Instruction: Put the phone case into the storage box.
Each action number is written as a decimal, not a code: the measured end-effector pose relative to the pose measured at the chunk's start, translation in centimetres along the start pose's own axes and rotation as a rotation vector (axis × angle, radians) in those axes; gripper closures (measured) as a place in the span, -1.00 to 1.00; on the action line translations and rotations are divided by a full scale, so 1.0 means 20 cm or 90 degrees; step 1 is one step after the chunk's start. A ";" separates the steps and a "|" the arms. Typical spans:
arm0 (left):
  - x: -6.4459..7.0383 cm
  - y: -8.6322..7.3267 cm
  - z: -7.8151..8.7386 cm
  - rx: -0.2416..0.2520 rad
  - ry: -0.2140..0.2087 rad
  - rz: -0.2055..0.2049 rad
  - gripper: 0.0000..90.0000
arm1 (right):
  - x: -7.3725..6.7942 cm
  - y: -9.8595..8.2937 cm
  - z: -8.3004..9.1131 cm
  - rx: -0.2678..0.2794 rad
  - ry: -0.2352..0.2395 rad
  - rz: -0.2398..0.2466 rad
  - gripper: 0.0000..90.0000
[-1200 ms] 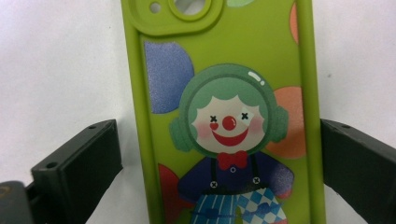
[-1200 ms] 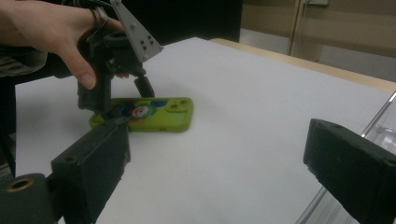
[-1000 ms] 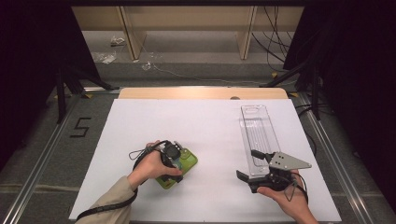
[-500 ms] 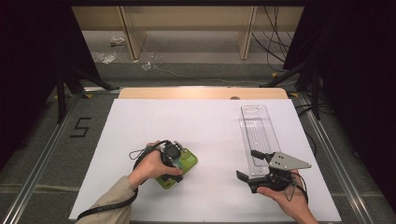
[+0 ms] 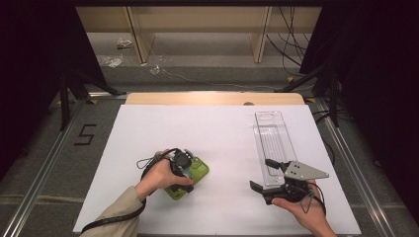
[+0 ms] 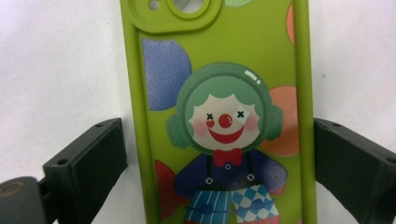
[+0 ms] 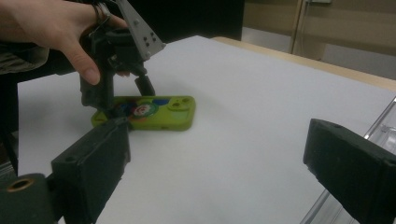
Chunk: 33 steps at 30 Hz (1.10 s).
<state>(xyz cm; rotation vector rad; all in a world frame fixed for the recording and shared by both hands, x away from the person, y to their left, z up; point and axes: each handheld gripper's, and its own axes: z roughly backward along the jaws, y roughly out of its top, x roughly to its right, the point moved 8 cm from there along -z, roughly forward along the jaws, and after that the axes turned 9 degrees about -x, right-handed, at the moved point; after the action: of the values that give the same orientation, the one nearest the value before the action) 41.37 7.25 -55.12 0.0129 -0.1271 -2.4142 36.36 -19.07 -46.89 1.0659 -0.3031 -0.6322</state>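
A lime-green phone case (image 5: 196, 173) with a clown print lies flat on the white table top (image 5: 197, 123), left of centre. My left gripper (image 5: 181, 170) points down over it, open, with one jaw on each long side of the case (image 6: 224, 116). In the left gripper view, the jaws of the left gripper (image 6: 218, 137) stand close to the case's edges. My right gripper (image 5: 260, 174) is open and holds nothing, near the front right. In the right gripper view, the right gripper (image 7: 219, 140) faces the case (image 7: 154, 114) and the left gripper (image 7: 121, 100).
A long clear plastic tray (image 5: 272, 140) lies lengthwise at the right, its near end just beyond my right gripper; its edge (image 7: 385, 123) shows in the right gripper view. Past the table's far wooden edge (image 5: 212, 98) there are shelf legs and cables on the floor.
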 end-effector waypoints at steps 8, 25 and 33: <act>0.01 0.00 0.00 -0.003 -0.001 0.002 -0.81 | 0.00 0.00 0.00 -0.001 0.000 0.000 -0.81; 0.01 0.00 0.01 -0.003 0.000 0.004 -0.69 | 0.00 0.00 0.00 -0.003 0.001 0.000 -0.81; 0.01 0.00 0.02 -0.004 0.004 0.009 -0.68 | 0.00 0.00 0.00 -0.002 0.002 0.001 -0.81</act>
<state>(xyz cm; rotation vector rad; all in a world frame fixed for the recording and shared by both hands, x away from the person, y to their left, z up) 41.22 7.24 -54.82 0.0175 -0.1170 -2.4006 36.31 -19.02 -46.94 1.0634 -0.3006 -0.6295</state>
